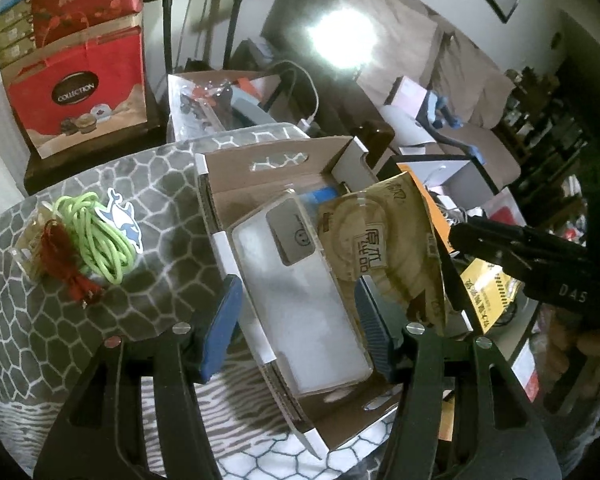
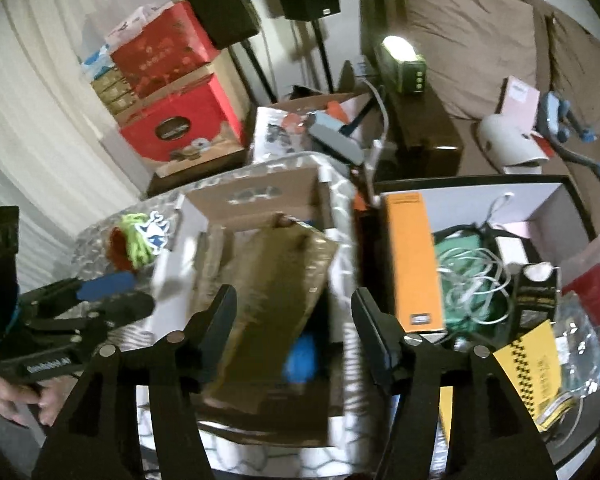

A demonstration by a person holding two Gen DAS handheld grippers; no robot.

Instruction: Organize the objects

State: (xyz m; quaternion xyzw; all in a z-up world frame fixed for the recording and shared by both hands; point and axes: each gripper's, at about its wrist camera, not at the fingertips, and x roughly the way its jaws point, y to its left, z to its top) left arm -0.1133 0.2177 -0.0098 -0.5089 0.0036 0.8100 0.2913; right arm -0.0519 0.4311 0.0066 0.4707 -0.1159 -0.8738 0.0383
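Note:
A cardboard tray box sits on the grey patterned cloth. In it lie a clear phone case and a tan printed packet that leans over its right side. My left gripper is open, its blue pads either side of the phone case, just above it. In the right wrist view the tan packet lies in the box over something blue. My right gripper is open above the packet, not touching it. The right gripper also shows at the right in the left wrist view.
A bundle of green and red cords and a blue-white sticker lie left on the cloth. To the right stands a white bin with cables, an orange box and a yellow booklet. Red gift boxes are stacked behind.

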